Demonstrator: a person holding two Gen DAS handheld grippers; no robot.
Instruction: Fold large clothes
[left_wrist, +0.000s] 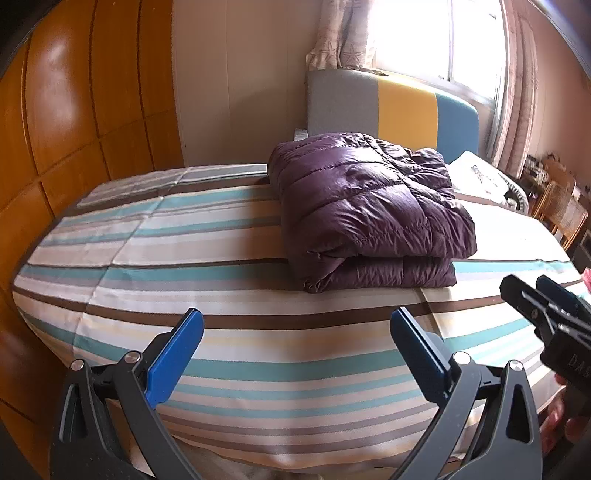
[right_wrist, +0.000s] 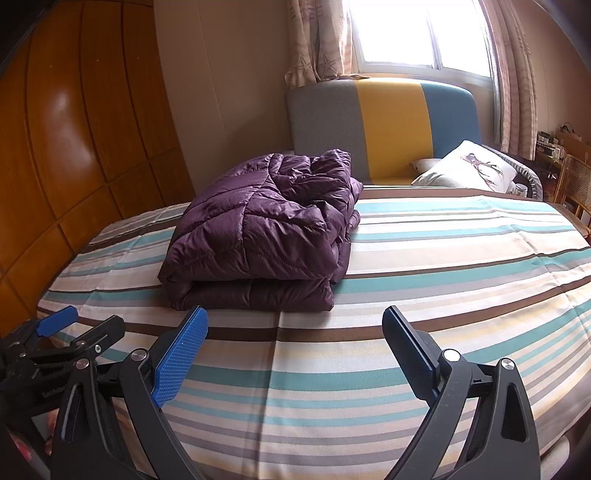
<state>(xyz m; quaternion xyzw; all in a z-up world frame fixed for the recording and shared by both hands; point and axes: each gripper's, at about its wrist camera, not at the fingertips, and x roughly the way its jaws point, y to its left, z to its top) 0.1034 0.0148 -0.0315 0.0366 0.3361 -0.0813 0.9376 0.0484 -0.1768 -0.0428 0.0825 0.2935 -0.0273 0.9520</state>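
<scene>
A purple quilted down jacket (left_wrist: 365, 210) lies folded in a thick stack on the striped bed; it also shows in the right wrist view (right_wrist: 266, 232). My left gripper (left_wrist: 295, 325) is open and empty, held over the bed's near edge, short of the jacket. My right gripper (right_wrist: 295, 321) is open and empty, also back from the jacket. The right gripper shows at the right edge of the left wrist view (left_wrist: 539, 306); the left gripper shows at the lower left of the right wrist view (right_wrist: 70, 328).
The striped sheet (right_wrist: 443, 266) covers the bed. A grey, yellow and blue headboard (right_wrist: 384, 129) stands at the far end, with a white pillow (right_wrist: 469, 166) at its right. A wooden wardrobe (left_wrist: 74, 122) runs along the left. A rattan chair (left_wrist: 561, 214) stands at the right.
</scene>
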